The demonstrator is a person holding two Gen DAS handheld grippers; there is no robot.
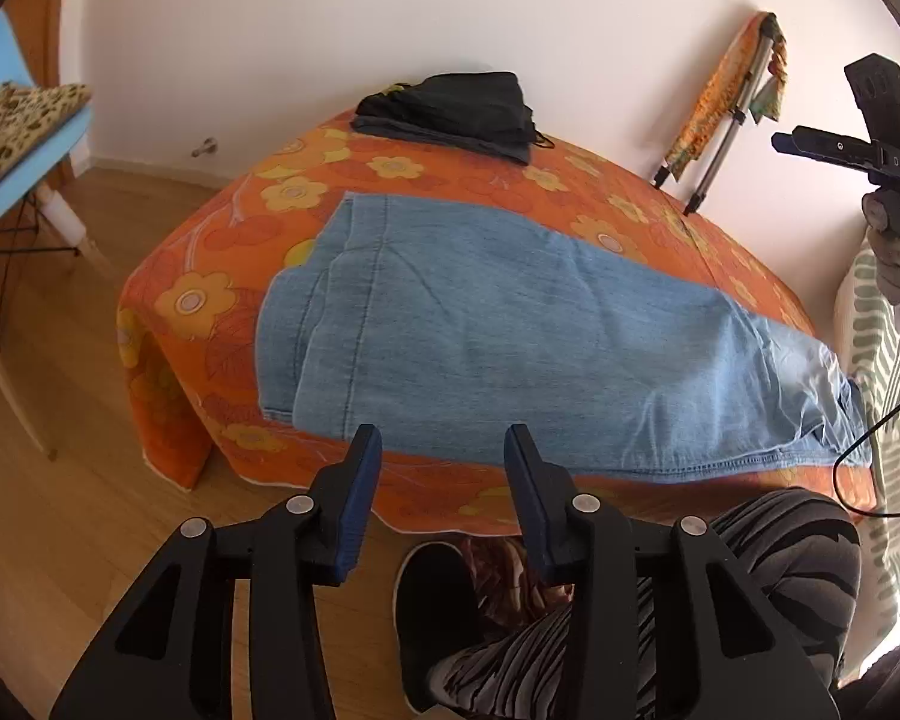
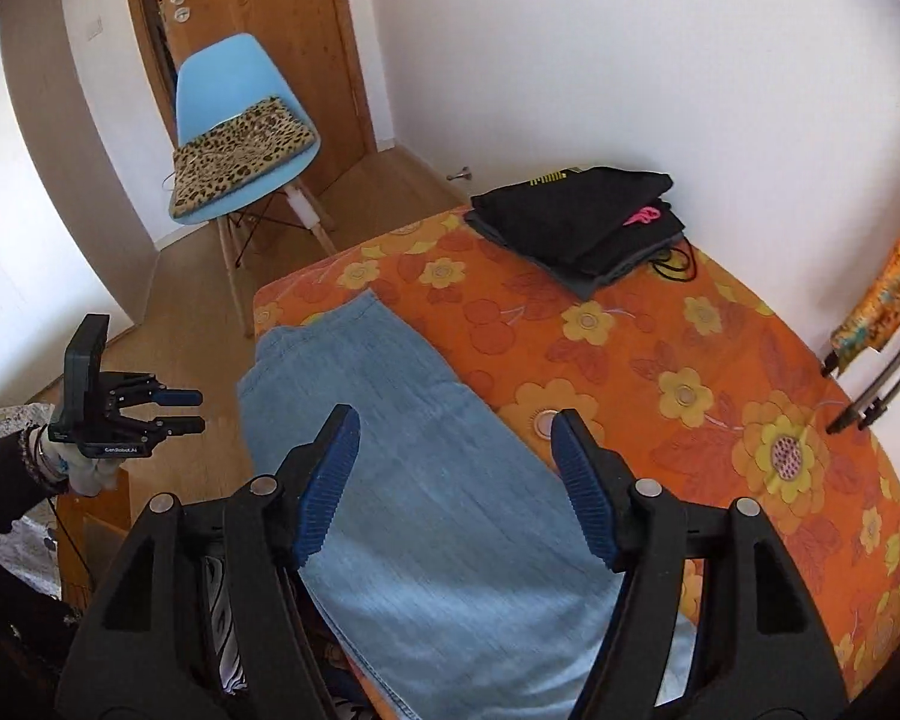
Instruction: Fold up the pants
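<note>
Denim lies flat along the counter point(image 1: 390, 171), which is draped in an orange flowered cloth: the jeans point(image 1: 480, 324) are already folded lengthwise, one leg on the other, forming a single long strip. In the left wrist view the waist end sits at the left, near the counter's corner, and the hems run off to the right, where the fabric is creased and reaches the counter's edge. That first fold looks done; the crosswise folds that would shorten the strip are, by my reading, still to come.

The left gripper point(image 1: 444, 450) hovers off the near edge of the counter, its jaws partly spread with nothing between them. At far right in that view the right gripper point(image 1: 795, 144), held in a gloved hand point(image 1: 894, 258), hangs in the air well apart from the jeans; its own camera shows its jaws spread wide over the denim and empty.

Further back on the counter rests a pile of dark folded clothes point(image 1: 450, 111), which suggests earlier garments are finished. A blue chair point(image 2: 240, 120) stands on the floor beyond the counter.
</note>
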